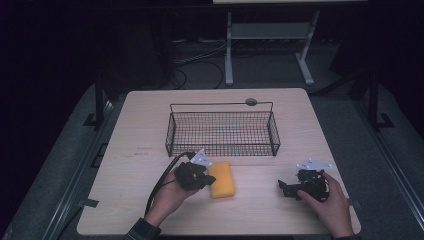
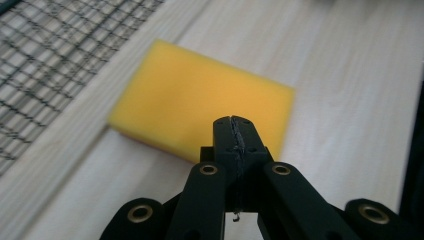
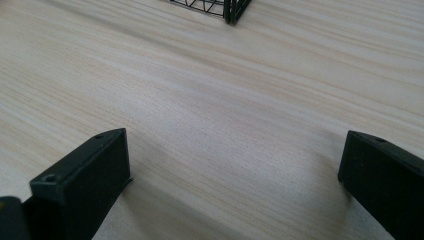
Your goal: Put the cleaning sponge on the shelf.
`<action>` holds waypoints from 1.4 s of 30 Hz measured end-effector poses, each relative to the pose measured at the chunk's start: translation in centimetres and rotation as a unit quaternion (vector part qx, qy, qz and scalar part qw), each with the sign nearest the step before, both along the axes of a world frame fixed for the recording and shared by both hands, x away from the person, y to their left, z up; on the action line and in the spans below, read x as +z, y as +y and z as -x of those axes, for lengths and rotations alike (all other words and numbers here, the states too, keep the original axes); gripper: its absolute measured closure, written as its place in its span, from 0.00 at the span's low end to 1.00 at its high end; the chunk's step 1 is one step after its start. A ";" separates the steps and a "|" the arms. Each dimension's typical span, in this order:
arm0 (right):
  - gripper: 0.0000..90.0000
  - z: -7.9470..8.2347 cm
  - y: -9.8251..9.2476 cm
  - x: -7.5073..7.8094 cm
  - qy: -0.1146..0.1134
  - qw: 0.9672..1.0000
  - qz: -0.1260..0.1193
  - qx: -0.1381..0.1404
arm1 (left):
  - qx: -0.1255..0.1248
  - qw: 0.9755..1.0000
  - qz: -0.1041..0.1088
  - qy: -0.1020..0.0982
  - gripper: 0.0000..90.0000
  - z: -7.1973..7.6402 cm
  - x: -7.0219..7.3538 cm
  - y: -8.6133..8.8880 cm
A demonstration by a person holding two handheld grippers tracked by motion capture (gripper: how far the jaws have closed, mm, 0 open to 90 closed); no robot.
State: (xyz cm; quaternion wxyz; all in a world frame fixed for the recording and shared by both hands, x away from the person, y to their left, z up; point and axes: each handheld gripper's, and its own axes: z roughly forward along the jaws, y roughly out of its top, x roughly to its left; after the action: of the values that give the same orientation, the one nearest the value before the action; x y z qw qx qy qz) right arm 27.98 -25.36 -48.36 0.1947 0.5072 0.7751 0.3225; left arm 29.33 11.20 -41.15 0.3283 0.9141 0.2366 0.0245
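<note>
While the sponge [image 1: 221,180] lies flat on the tabletop [image 1: 130,150] before the basket [image 1: 222,131], the left gripper [image 2: 233,131] hovers over it, jaws pressed together; it looks light and squashy, best pinched across its long edges.

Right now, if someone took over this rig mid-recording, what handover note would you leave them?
Left gripper: jaws shut, holding nothing, tips just over the near edge of the yellow sponge.
Right gripper: jaws wide open, nothing between them, low over bare table at the right.
Things: the sponge lies flat on the table, just in front of the wire basket; nothing can be seen in the basket.
Done: nothing moved into the basket so far.
Left: probably open the left jaws, grip the sponge, lift it over the basket's front wall and set it inside.
</note>
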 end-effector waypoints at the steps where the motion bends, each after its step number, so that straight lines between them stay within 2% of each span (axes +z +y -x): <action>1: 0.00 0.0 0.0 0.0 0.000 1.000 0.000 0.000 | -0.003 1.000 0.000 0.003 1.00 0.2 -0.1 -0.1; 6: 0.00 0.0 0.0 0.0 0.000 1.000 0.000 0.000 | -0.011 1.000 0.003 0.015 1.00 0.9 -0.9 -0.9; 8: 0.00 0.0 0.0 0.0 0.000 1.000 0.000 0.000 | -0.021 1.000 -0.005 0.017 1.00 1.0 -1.1 -1.1; 18: 0.00 0.0 0.0 0.0 0.000 1.000 0.000 0.000 | -0.017 0.999 -0.011 0.029 1.00 1.0 -1.5 -1.0; 32: 0.00 0.0 0.0 0.0 0.000 1.000 0.000 0.000 | -0.003 0.999 -0.023 0.027 1.00 1.2 -1.4 1.1; 33: 0.00 0.0 0.0 0.0 0.000 1.000 0.000 0.000 | 0.005 0.999 -0.020 0.028 1.00 1.3 -1.4 1.2; 34: 0.00 0.0 0.0 0.0 0.000 1.000 0.000 0.000 | 0.001 0.999 -0.026 0.026 1.00 1.2 -1.3 1.5; 42: 0.00 0.0 0.0 0.0 0.000 1.000 0.000 0.000 | 0.026 0.999 -0.025 0.026 1.00 0.9 -1.2 3.1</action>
State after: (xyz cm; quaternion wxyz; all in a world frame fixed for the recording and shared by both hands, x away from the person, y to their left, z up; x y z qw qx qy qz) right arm 27.98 -25.36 -48.36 0.1947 0.5073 0.7750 0.3227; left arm 28.41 14.27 -42.38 0.2982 0.9160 0.2680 0.0151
